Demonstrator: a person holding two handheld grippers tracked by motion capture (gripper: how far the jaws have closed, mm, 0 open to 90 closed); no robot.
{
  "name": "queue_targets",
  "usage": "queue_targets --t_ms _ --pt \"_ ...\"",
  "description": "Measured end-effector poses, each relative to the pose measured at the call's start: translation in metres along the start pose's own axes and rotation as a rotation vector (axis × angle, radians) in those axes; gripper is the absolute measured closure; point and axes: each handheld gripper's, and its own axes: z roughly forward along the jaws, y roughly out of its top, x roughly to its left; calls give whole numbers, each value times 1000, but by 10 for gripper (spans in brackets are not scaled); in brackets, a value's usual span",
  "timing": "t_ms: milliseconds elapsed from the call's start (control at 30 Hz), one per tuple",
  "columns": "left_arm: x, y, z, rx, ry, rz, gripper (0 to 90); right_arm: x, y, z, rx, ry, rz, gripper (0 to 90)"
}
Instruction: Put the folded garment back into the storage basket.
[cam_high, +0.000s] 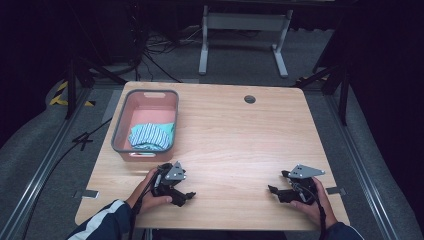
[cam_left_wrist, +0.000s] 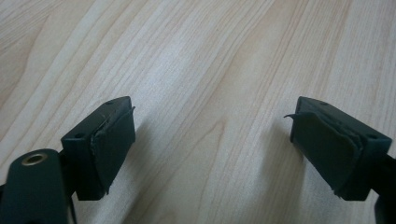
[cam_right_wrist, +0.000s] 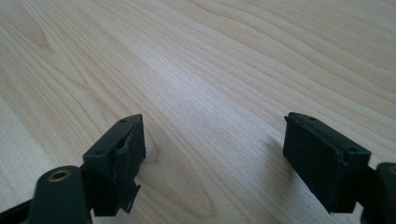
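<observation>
Pale wood tabletop (cam_high: 235, 145) is seen under both tongs. The left tongs (cam_high: 186, 197) and right tongs (cam_high: 274, 190) are held wide open, with nothing gripped. The striped cloth (cam_high: 151, 135) lies in the pink basket (cam_high: 120, 131), just beyond the left tongs. It should be reached from above, past the rim. Nothing else blocks the way.

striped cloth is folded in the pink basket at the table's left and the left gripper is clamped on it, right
Not quite. The striped cloth does lie in the pink basket, but the left gripper is open over bare table, as the left gripper view shows.
</observation>
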Motion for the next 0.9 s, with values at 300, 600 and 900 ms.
queue_targets --t_ms 300,600,900 --pt "2 2 3 8 3 2 80 0 0 0 3 -5 7 189" --pt "4 4 4 23 -3 7 46 0 0 0 2 -6 6 182" --pt "5 5 6 24 -3 8 23 -1 0 1 3 -2 0 181"
